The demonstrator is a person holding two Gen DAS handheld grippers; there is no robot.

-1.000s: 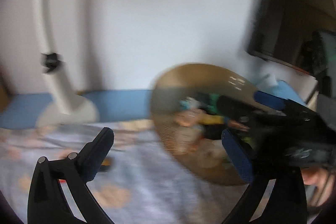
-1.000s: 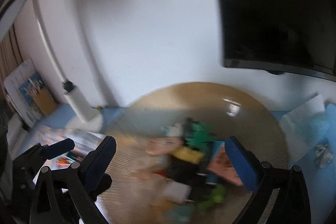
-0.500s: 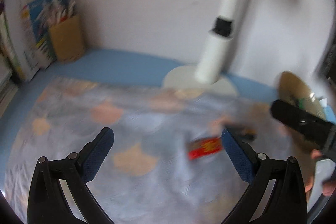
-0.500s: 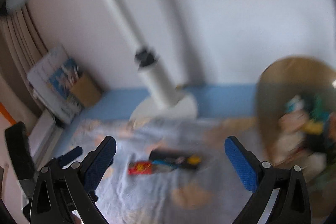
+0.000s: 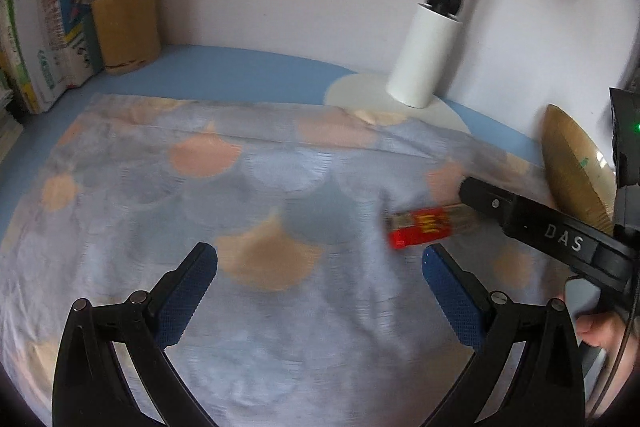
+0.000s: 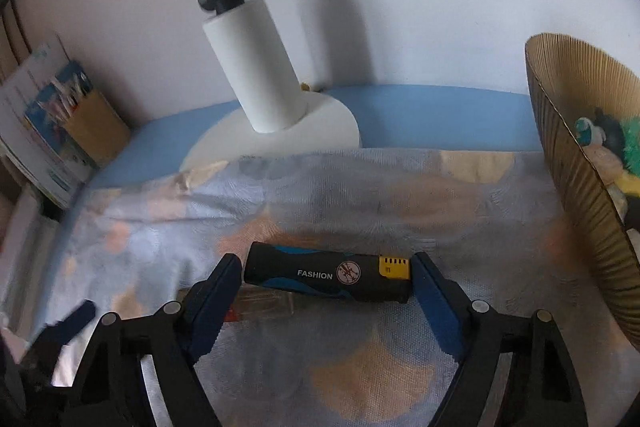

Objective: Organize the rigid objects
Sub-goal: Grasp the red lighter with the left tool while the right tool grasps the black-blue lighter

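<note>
Lighter (image 6: 326, 277), black and blue with a yellow end, lies flat on the patterned cloth (image 6: 360, 195) that covers the table, toward the near edge and roughly midway along it. Its long axis runs crosswise to my right gripper (image 6: 326, 291), yellow end toward my right, dark end toward my left. My right jaws are wide open and stand one at each end of it, so I judge I have lined up to close along its length; whether the pads (image 6: 434, 297) already touch it I cannot tell. Nothing is held yet.

Just under and beside the lighter lies a red lighter (image 5: 420, 229), half hidden in the right view and blurred in the left one, its long axis also roughly crosswise. That closeness is a risk: closing may catch both.

My left gripper (image 5: 320, 291) hovers over bare cloth with its jaws wide open and empty, the red lighter near its right finger.

At the right edge of the table a ribbed brown bowl (image 6: 576, 187) already holds a heap of small things, which I take to be where these go. A white lamp (image 6: 256, 75) stands at the far edge, and a pencil holder (image 5: 126, 23) with books sits in the far left corner.
</note>
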